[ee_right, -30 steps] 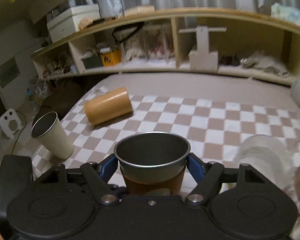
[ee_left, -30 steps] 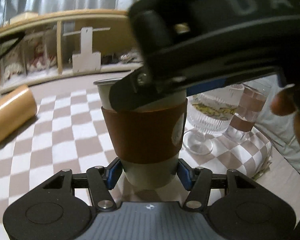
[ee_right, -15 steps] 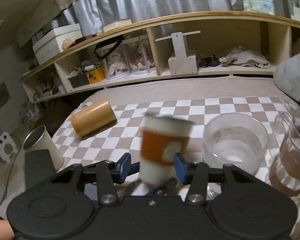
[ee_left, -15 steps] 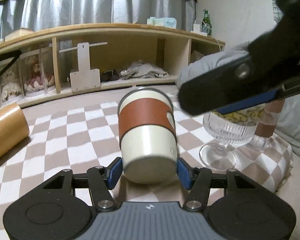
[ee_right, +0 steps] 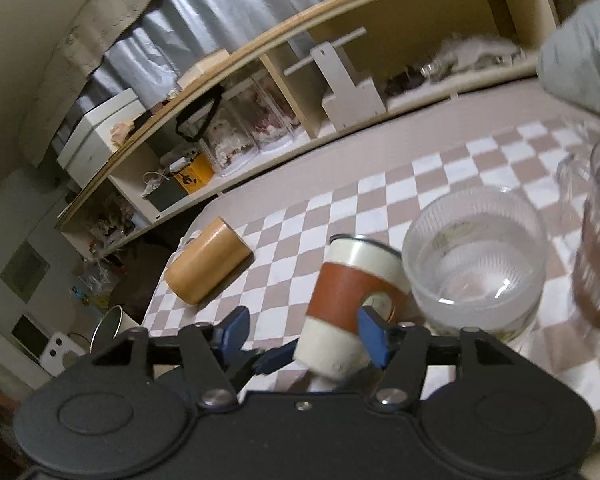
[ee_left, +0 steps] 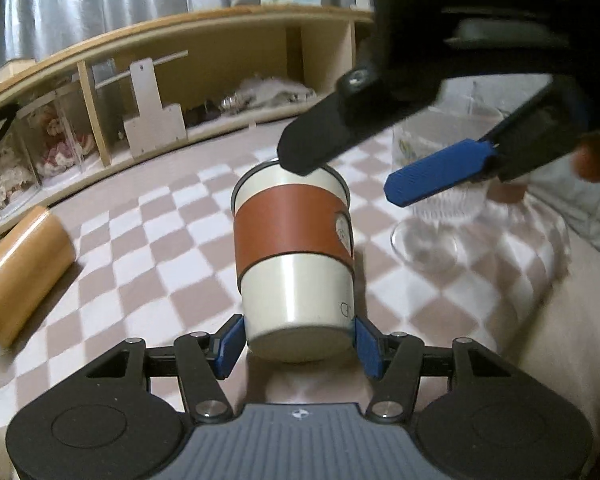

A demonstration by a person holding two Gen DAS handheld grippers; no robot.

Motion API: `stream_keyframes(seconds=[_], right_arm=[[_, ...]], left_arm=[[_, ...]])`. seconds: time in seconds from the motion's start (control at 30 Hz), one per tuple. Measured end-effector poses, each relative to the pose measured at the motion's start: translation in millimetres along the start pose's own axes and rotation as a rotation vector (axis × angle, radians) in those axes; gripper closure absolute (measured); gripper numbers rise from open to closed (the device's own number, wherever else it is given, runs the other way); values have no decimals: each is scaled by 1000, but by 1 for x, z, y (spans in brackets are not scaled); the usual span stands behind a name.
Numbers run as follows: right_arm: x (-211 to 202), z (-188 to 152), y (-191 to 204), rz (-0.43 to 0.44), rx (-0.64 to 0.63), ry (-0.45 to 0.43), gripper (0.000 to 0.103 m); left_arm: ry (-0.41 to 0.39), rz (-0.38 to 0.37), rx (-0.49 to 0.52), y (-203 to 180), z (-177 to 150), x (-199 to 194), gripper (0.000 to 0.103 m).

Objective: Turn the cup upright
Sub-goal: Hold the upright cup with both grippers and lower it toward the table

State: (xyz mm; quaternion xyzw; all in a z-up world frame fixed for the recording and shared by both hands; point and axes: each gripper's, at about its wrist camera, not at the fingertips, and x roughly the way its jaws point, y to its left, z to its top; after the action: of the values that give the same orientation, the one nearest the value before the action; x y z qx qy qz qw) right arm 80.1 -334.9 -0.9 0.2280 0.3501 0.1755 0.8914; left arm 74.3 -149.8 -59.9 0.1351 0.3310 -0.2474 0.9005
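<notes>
Left gripper (ee_left: 298, 340) clamped on the cup (ee_left: 294, 256) near its base, right gripper (ee_right: 304, 332) spread apart, glass bowl (ee_right: 476, 256) just right.

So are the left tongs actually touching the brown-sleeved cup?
Touching. The left wrist view shows the left tongs clamped on the cup near its base, with no gap on either side.

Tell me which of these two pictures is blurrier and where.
Right wrist view: motion-smeared, worst at the glass mug and the cup. Left wrist view: cup sharp; the right gripper overhead and the goblet are blurred.
</notes>
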Motion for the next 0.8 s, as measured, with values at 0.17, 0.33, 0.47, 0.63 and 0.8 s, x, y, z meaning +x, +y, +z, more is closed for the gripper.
stream_keyframes(seconds=[0.17,0.33,0.47,0.63,0.8], right_arm=[[19,-3,-3,-47,126,55,25],[48,-12,-10,-55,305,115,19],[69,-12,-13,-63,373,131,19],[88,-9,-21,-62,399,130,18],[95,-9,-25,-49,375,119,23]], left_arm=[[42,-4,-13,11,-12,-16,44],[43,-17,-26,15,-14,-18,44],[35,-23,-2,13,-16,-20,44],[23,-26,37,11,-18,-21,44],[14,-33,33,10,-18,-21,44]])
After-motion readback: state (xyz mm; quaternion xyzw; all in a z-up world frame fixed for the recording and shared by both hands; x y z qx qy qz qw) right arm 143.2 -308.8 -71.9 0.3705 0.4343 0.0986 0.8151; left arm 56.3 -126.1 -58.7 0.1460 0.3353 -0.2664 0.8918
